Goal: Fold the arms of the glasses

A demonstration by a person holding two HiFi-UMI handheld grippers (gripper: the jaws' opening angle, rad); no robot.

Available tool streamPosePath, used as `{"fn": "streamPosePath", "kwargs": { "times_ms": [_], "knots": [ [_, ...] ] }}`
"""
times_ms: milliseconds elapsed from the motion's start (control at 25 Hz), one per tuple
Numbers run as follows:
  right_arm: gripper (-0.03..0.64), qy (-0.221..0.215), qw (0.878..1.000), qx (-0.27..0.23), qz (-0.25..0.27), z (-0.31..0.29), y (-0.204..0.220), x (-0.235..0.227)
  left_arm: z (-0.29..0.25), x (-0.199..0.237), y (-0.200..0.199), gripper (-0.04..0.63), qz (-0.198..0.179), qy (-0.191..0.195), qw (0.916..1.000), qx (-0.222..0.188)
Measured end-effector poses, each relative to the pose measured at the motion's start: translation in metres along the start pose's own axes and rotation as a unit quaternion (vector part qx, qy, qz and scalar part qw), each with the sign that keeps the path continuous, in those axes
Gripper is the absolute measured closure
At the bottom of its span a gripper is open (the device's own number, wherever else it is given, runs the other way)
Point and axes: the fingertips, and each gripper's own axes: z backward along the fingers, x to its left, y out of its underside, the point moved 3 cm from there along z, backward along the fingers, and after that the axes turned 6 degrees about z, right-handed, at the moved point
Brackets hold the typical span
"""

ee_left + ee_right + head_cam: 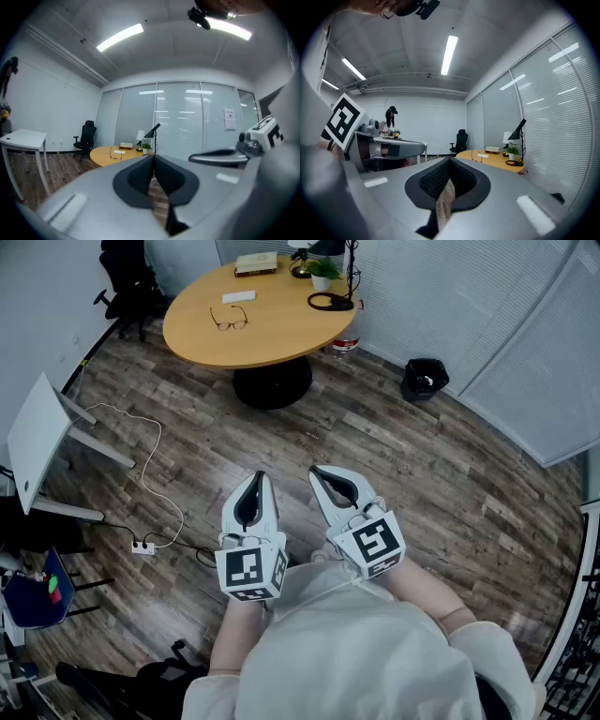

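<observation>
Head view showed the glasses [229, 319] lying on the round wooden table [281, 334], well apart from the left gripper [260, 478] and the right gripper [317, 471], which were held side by side above the plank floor [394, 456]. Each gripper's jaws were pressed together, tips touching, with nothing between them.

The round wooden bench [272, 338] carries the glasses [229, 320], a small white box [239, 296], a book [256, 263], a potted plant [322, 274] and a black lamp base [330, 302].
</observation>
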Motion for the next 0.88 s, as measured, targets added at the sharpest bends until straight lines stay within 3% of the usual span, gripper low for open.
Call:
{"fn": "streamPosePath", "kwargs": {
  "times_ms": [320,600,880],
  "knots": [
    [0.618,-0.006,1.000,0.006,-0.011,-0.004,0.006,-0.005,-0.008,-0.001,0.005,0.589,0.005,0.000,1.0000,0.007],
    [0.618,-0.010,0.998,0.011,-0.067,-0.011,0.019,-0.016,-0.015,-0.001,0.014,0.589,-0.001,-0.006,0.9997,0.023],
    [0.618,-0.035,0.996,0.021,-0.085,-0.042,0.029,-0.012,-0.025,0.025,0.018,0.589,-0.012,-0.021,0.9991,0.034]
  ]
}}
